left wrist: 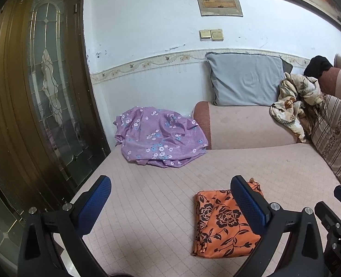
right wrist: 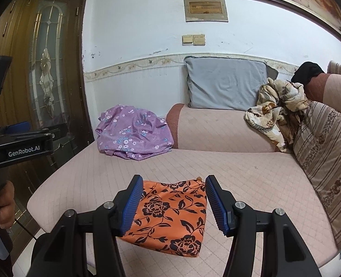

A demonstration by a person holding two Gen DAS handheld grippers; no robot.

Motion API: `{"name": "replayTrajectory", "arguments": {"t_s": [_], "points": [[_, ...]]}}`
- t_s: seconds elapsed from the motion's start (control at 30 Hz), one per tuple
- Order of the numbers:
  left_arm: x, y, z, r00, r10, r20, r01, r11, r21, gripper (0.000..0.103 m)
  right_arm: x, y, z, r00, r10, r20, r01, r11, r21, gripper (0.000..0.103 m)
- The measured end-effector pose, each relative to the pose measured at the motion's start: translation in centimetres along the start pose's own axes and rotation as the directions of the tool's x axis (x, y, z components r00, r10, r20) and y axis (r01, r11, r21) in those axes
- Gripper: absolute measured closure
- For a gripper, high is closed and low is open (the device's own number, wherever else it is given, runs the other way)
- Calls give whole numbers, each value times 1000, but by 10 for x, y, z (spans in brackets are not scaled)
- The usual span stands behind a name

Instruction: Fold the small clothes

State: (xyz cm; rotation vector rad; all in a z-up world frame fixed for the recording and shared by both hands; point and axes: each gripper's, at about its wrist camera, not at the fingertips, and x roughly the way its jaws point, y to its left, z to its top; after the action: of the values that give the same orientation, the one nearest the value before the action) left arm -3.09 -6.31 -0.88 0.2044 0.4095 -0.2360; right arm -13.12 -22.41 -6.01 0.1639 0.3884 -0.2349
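We see the folded orange floral cloth [right wrist: 170, 217] lying flat near the front edge of the pink sofa seat [right wrist: 251, 180]. Our right gripper [right wrist: 173, 205] hovers over it, jaws spread, gripping nothing. Our left gripper [left wrist: 170, 205] — also spread wide and empty — sits just left of the cloth. A crumpled purple floral garment [left wrist: 161, 138] lies well behind the cloth.

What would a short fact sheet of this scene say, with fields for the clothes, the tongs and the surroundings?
folded: orange floral cloth, flat on the sofa seat
unfolded: purple floral cloth, crumpled at the seat's far end
left tongs: open, empty
right tongs: open, empty, above the orange cloth
also there: grey pillow, beige patterned cloth, striped cushion
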Motion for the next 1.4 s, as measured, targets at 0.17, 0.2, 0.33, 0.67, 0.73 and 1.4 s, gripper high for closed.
{"name": "replayTrajectory", "arguments": {"t_s": [0.17, 0.2, 0.33, 0.67, 0.73, 1.4], "points": [[-3, 5, 0, 1000, -5, -3, 5, 1000, -8, 0, -2, 5, 1, 1000, 3, -1, -3, 1000, -13, 43], [-4, 6, 0, 1000, -7, -3, 7, 1000, -9, 0, -2, 6, 1, 1000, 3, -1, -3, 1000, -17, 43], [-8, 11, -1, 1000, -7, -4, 7, 1000, -21, 0, -5, 14, 2, 1000, -5, 5, 5, 999, -42, 43], [-19, 23, -1, 1000, -8, 11, 9, 999, -43, 0, -18, 25, 5, 1000, -4, 20, 5, 998, -64, 43], [-21, 25, -1, 1000, -8, 14, 9, 999, -44, 0, -20, 27, 6, 1000, -3, 26, 5, 998, -67, 43], [-23, 32, -2, 999, 4, 33, -3, 999, -50, 0, -26, 39, 12, 999, 2, 45, 2, 995, -98, 43]]}}
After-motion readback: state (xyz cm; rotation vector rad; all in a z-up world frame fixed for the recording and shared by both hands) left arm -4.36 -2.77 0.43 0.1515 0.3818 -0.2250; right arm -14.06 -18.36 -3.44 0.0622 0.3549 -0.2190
